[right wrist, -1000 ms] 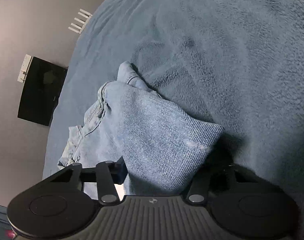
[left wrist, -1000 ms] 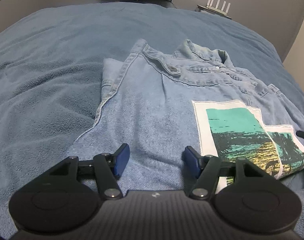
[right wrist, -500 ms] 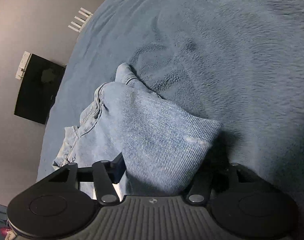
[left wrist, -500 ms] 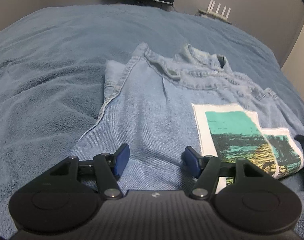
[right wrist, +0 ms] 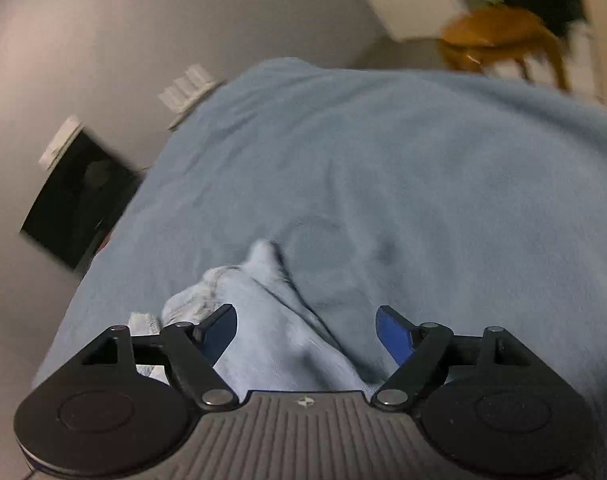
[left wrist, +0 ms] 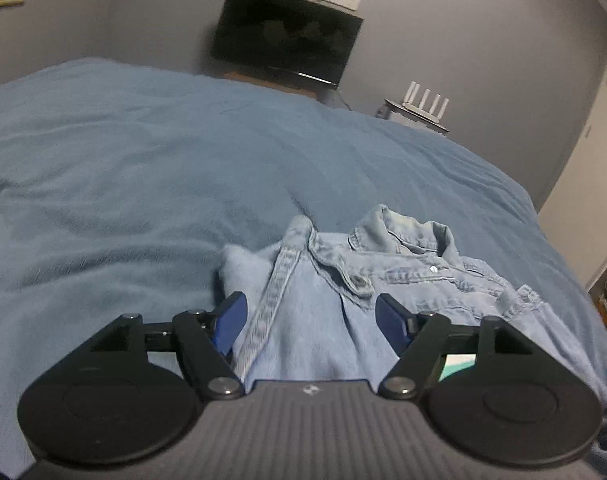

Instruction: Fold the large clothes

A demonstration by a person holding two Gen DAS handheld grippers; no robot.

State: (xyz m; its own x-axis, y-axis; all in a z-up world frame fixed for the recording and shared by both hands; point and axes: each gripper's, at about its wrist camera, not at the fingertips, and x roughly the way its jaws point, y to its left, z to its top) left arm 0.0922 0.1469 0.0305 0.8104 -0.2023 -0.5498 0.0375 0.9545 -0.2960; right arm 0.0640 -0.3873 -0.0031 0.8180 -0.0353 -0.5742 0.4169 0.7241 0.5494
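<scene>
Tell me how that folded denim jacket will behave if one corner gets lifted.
The jacket is probably floppy: its collar and edges lie in soft creases, so a lifted corner would likely let the fold sag open. It looks like thick denim with seams, so fairly heavy for cloth. On the fuzzy blanket it would probably drag rather than slide.

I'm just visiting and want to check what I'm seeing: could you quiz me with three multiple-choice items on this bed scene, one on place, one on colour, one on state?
1. Where does the jacket lie?
A on the floor
B on the bed
C on a chair

2. What colour is the blanket?
A blue
B red
C white

3. How do the right gripper jaws stand?
A clamped on cloth
B shut on nothing
C open

Key: B, the denim rests on the bedding; A, the cover is blue all over; C, both pads stand apart from the cloth.
</scene>
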